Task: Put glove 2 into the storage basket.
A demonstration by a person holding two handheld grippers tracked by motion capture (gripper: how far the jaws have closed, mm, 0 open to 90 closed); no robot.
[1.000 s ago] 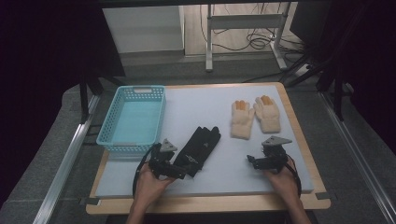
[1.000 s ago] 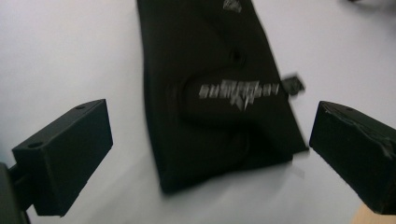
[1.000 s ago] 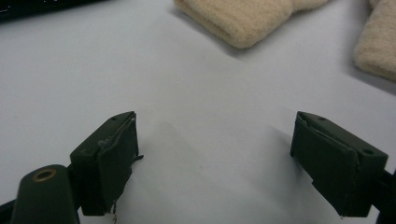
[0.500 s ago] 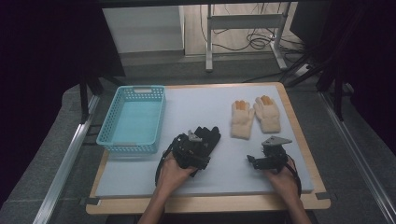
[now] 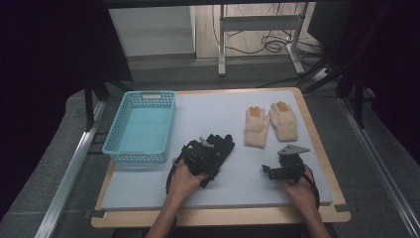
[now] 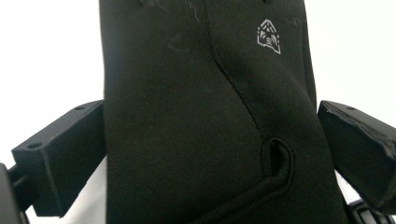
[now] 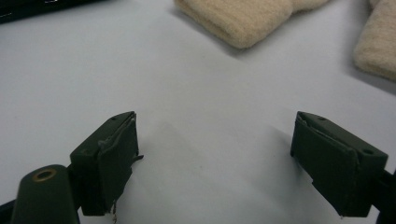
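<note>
Table [image 5: 218, 111] w/ basket [image 5: 142, 126], blk glove [image 5: 218, 148], tan gloves [image 5: 270, 124]

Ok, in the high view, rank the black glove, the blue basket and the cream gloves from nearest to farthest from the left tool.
1. Black glove: directly under the left tool, between its open jaws.
2. Blue basket: just to the tool's left, at the table's left side.
3. Cream gloves: off to its right, toward the far edge.
</note>
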